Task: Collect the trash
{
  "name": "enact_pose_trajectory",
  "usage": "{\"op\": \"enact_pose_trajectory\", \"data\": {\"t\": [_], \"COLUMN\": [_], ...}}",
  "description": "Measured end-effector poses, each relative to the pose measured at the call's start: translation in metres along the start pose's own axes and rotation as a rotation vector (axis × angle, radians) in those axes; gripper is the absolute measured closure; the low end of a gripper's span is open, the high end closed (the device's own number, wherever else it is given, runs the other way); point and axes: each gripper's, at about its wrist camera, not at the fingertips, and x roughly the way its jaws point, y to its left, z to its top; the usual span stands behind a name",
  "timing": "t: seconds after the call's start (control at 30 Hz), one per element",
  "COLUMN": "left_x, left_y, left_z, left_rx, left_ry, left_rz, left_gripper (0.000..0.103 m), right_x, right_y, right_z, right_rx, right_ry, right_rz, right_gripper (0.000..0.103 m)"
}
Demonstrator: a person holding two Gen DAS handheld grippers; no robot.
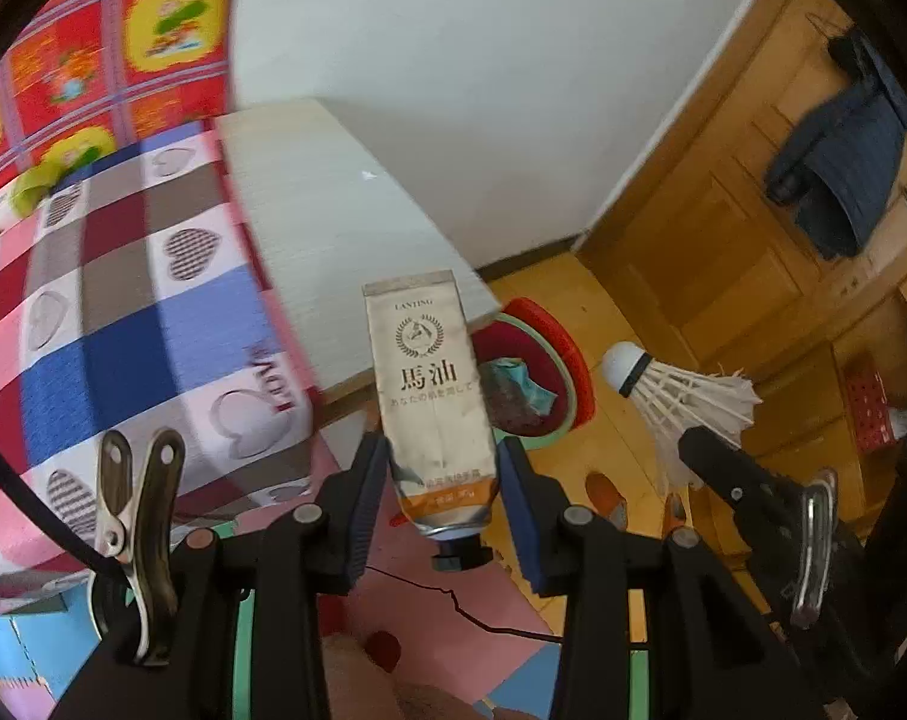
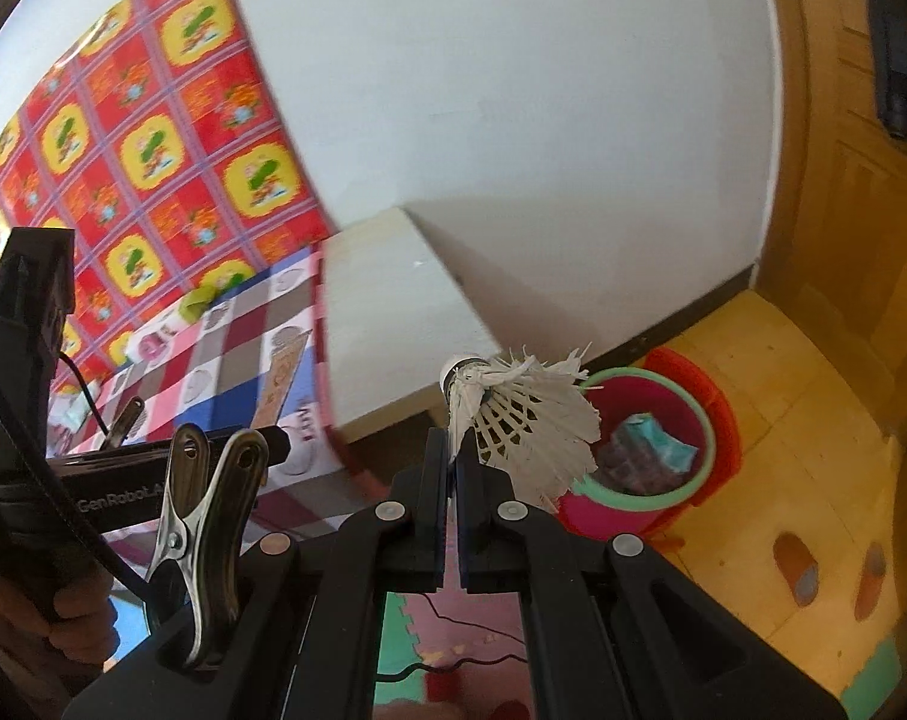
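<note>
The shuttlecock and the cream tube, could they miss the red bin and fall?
Maybe. The right claw pinches the shuttlecock only by its feathers, so it might slip. The left claw holds the cream tube near its cap end; it could tip. The red bin sits partly under the table, so drops could bounce off.

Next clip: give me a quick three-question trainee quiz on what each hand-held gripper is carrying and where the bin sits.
1. True or false: the left hand-held gripper holds a cream tube cap end down.
2. The right hand-held gripper pinches the shuttlecock by: A) its cork, B) its feathers, C) nothing.
3. Fill in: the red bin already contains something ____ in colour.

Key: 1 true; 2 B; 3 teal.
</note>
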Motion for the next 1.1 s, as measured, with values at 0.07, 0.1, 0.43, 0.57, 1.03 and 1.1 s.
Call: {"op": "enact_pose_trajectory", "data": {"t": [0.07, 0.1, 0.43, 0.57, 1.03, 1.1], "left_x": [0.009, 0.014, 0.063, 0.084, 0.172, 0.188], "left_y": [-0.009, -0.014, -0.056, -0.069, -0.120, -0.126], "left_z": [0.004, 0.007, 0.040, 0.055, 0.078, 0.080], "left_rx": [0.019, 0.030, 0.135, 0.174, 0.198, 0.198], "left_ry": [0.011, 0.017, 0.066, 0.087, 0.178, 0.187], "left_rz": [-0.013, -0.021, -0.110, -0.132, -0.134, -0.127], "left_gripper": [0.063, 0.063, 0.063, 0.063, 0.063, 0.063], "right_x": [0.001, 0.002, 0.019, 0.029, 0.072, 0.079], "right_y": [-0.010, -0.015, -0.051, -0.063, -0.136, -0.147], "right_z": [0.001, 0.001, 0.012, 0.018, 0.020, 0.019], "right_rx": [0.016, 0.022, 0.035, 0.055, 0.082, 0.064], "right_ry": [0.003, 0.006, 0.009, 0.007, 0.074, 0.088], "right_rz": [-0.015, -0.023, -0.119, -0.141, -0.213, -0.216], "right_gripper": [0.100, 0.100, 0.100, 0.100, 0.100, 0.100]}}
